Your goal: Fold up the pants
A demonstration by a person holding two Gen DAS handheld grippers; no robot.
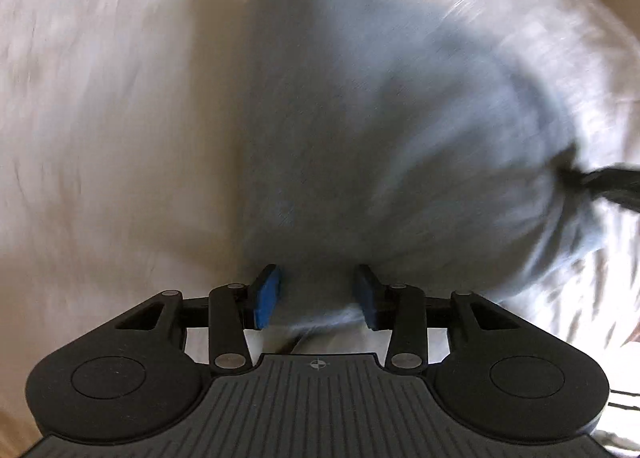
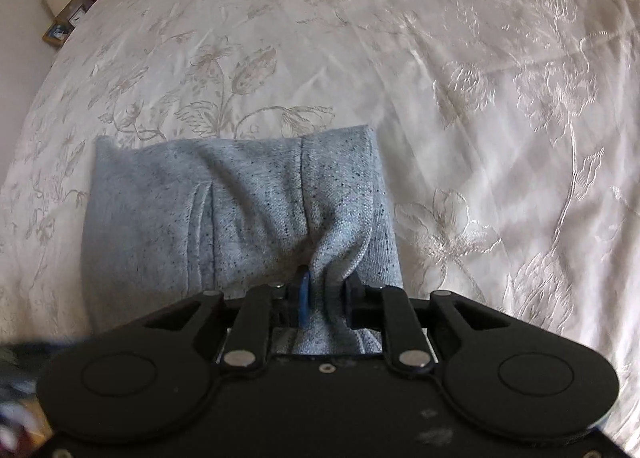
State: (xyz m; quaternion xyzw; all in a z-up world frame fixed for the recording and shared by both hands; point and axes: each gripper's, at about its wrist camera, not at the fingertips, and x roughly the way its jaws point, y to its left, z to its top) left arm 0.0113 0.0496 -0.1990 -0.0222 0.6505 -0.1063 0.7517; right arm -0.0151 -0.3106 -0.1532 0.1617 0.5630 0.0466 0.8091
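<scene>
Right now I have the pants, a pale blue-grey speckled knit, lying folded into a rough rectangle on the cream bedspread with its embroidered flowers. In the right wrist view the bundle fills the lower middle and lower left of the frame, its far edge running across just below centre and its right edge standing up as a thick rolled fold.

My right gripper is at the bottom centre of that view, jaws narrow and pinched on a bunched ridge of the pants' cloth; the fabric gathers into creases that run down between the fingers, and the blue pad on the left finger presses against it.

The left wrist view is heavily motion-blurred. There the pants spread as a large grey-blue mass from the centre to the right of the frame, over the same bedspread. My left gripper sits at the lower centre with its jaws partly apart, blue pads clearly separated. A bit of the cloth lies in the gap between them, but neither pad looks to be pressing on it, so I read that claw as loose, not gripping.

At the right edge of the left view, a dark shape that I take for the other gripper meets the far corner of the pants; the blur hides more detail.

In the upper left of the right view, a small shelf with a few objects stands beside the bed.
</scene>
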